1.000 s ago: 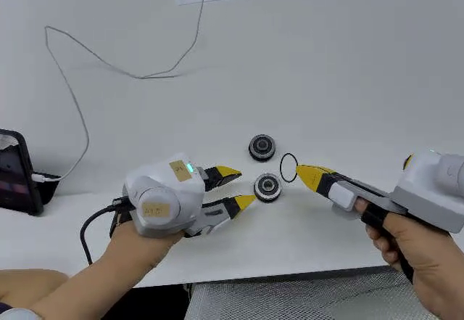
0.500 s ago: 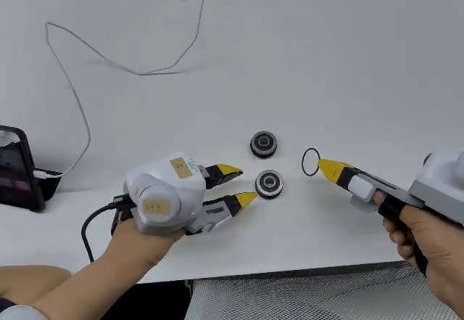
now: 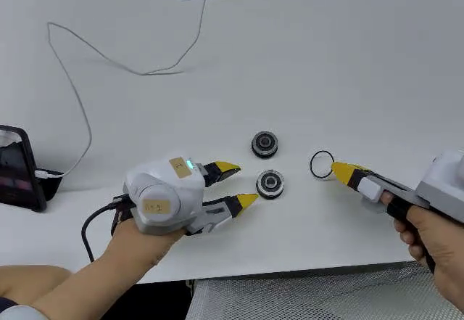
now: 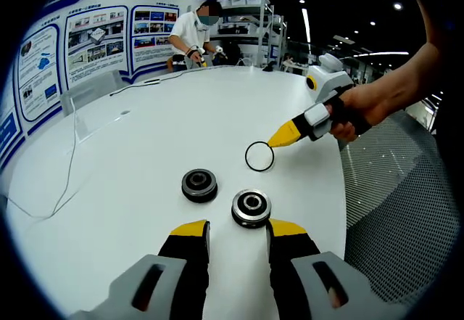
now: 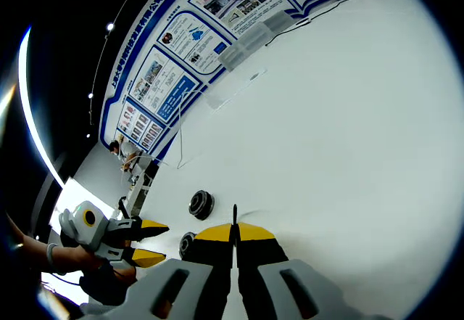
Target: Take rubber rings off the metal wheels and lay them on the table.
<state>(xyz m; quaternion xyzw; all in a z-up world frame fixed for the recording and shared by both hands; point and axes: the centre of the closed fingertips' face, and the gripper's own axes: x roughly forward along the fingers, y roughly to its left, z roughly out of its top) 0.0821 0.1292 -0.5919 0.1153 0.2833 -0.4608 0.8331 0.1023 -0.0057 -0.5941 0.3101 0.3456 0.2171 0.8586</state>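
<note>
My right gripper (image 3: 338, 169) is pinched shut on the thin black rubber ring (image 3: 322, 165), off to the right of the nearer round metal wheel (image 3: 270, 183). The ring's light and floppy, I'd say, so an edge pinch works. Meanwhile my left gripper (image 3: 239, 183) gapes open just left of that wheel.

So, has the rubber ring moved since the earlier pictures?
Yes. The rubber ring, pinched in the right tool, went rightward, away from the nearer metal wheel, which stayed put.

The ring (image 3: 322, 164) is black. Left of the ring, both wheels (image 3: 264, 144) (image 3: 270, 183) are black with silvery hubs. The table (image 3: 326, 66) is plain white. The left gripper (image 3: 238, 183) and right gripper (image 3: 338, 169) have yellow tips.
</note>
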